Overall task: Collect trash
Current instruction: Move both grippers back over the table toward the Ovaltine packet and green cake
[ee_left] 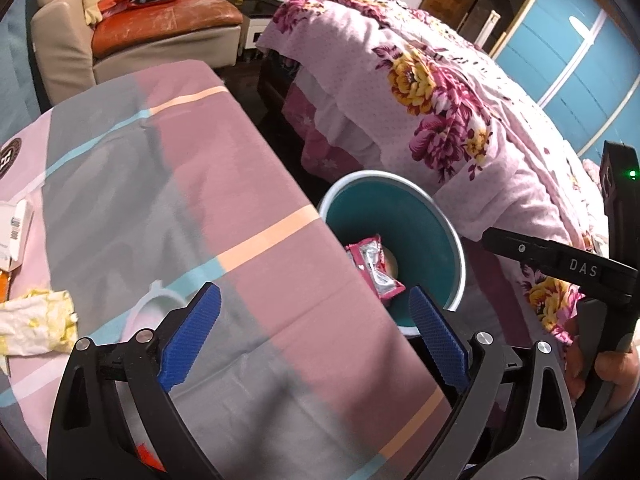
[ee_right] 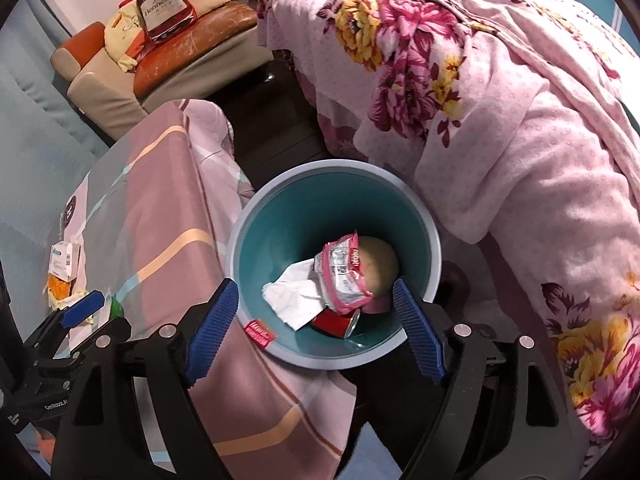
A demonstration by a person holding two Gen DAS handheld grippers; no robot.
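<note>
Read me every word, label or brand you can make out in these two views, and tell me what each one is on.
"Hennessy": red glossy bottle-shaped cushion on the orange sofa seat.
"DAS": black arm of the right claw in the left wrist view.
Unreadable, too small or blurred: white cardboard box on the tablecloth, pink foil snack wrapper in the teal bin, round dark tablecloth emblem.

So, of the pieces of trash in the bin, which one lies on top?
The pink and silver snack wrapper. It lies over the white crumpled paper and the red can in the teal bin.
</note>
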